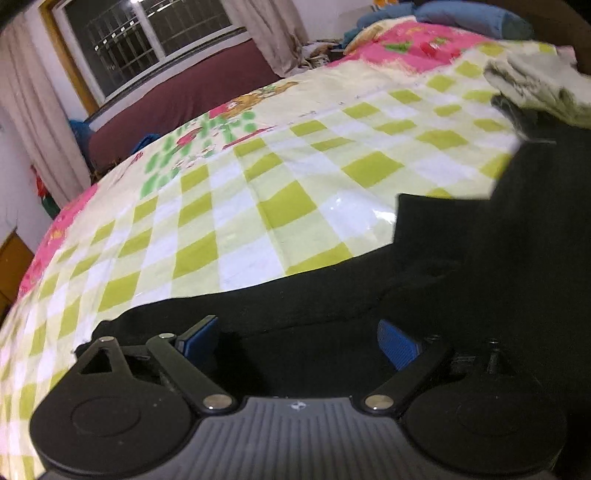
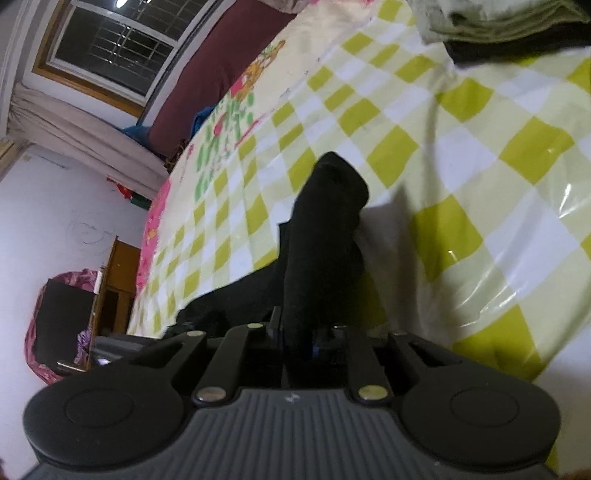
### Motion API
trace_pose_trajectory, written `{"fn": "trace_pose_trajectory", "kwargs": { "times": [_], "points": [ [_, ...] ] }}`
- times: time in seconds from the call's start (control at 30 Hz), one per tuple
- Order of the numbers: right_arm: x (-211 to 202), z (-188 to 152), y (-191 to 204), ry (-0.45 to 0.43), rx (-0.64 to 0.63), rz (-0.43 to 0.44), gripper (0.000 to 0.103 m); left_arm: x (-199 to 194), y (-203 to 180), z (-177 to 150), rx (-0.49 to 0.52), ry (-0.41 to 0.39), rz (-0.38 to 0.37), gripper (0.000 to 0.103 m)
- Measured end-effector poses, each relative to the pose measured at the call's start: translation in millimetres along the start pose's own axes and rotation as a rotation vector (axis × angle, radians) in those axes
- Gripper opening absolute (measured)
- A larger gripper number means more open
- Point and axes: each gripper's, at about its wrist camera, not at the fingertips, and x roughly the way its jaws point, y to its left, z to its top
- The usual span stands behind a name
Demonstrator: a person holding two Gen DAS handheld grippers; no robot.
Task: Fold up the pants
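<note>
Left gripper (image 1: 299,343) spread wide over black pants (image 1: 480,280); right gripper (image 2: 299,339) clamps pants fold; folded clothes (image 2: 498,26) near on checked sheet (image 1: 258,192).

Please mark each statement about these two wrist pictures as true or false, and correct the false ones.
1. The left tongs stand open, with nothing between the blue pads. True.
2. The right tongs are empty. False: a fold of the black pants stands up between their fingers.
3. The pants lie on a plain white sheet. False: the bed cover is checked in green and white, with pink cartoon prints.
4. A stack of folded clothes lies further up the bed. True.
5. The window shows bright daylight. False: the glass is dark.
</note>
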Motion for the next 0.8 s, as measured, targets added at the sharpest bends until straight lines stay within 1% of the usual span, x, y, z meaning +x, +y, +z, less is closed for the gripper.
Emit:
{"fn": "trace_pose_trajectory", "kwargs": {
  "times": [0.03,0.07,0.1,0.17,0.2,0.23,0.3,0.33,0.4,0.47,0.6,0.7,0.8],
  "points": [
    [4.4,0.4,-3.6,0.003,-0.002,-0.016,0.022,-5.7,7.6,-2.9,-0.019,-0.001,0.008,0.103],
    [6.7,0.2,-7.0,0.006,0.007,-0.037,0.021,-11.4,13.7,-6.1,-0.03,-0.008,0.02,0.103],
    [6.9,-0.6,-9.6,0.009,0.025,-0.04,0.015,-18.3,20.9,-11.3,-0.04,-0.02,0.039,0.103],
    [0.7,-1.7,-11.5,0.002,0.073,0.004,0.013,-33.6,37.3,-26.1,-0.062,-0.037,0.098,0.103],
    [-3.3,-1.8,-7.3,-0.002,0.089,0.019,0.013,-40.0,45.8,-34.2,-0.075,-0.041,0.132,0.103],
    [-6.6,-1.5,1.5,-0.008,0.074,0.024,0.013,-44.7,53.7,-42.6,-0.087,-0.042,0.167,0.103],
    [-9.3,-3.0,27.4,-0.017,0.007,0.025,0.013,-44.7,64.0,-55.9,-0.095,-0.023,0.219,0.103],
    [-8.2,-3.7,41.8,-0.017,-0.023,0.027,0.013,-41.8,66.6,-61.2,-0.097,-0.009,0.219,0.103],
    [-3.2,-7.0,69.6,-0.014,-0.076,0.033,0.013,-34.0,69.4,-68.2,-0.122,0.009,0.178,0.103],
    [5.5,-11.8,97.2,-0.005,-0.138,0.036,0.013,-29.8,74.0,-70.6,-0.144,0.012,0.154,0.103],
    [37.1,-25.9,145.3,0.031,-0.24,0.016,0.013,-33.0,95.1,-76.9,-0.253,-0.003,0.087,0.103],
    [71.2,-40.4,171.2,0.081,-0.296,-0.018,0.013,-45.6,115.2,-85.2,-0.356,-0.027,0.096,0.103],
    [97.3,-55.0,192.8,0.123,-0.348,-0.025,0.013,-63.2,138.3,-97.8,-0.46,-0.071,0.161,0.103]
  ]
}}
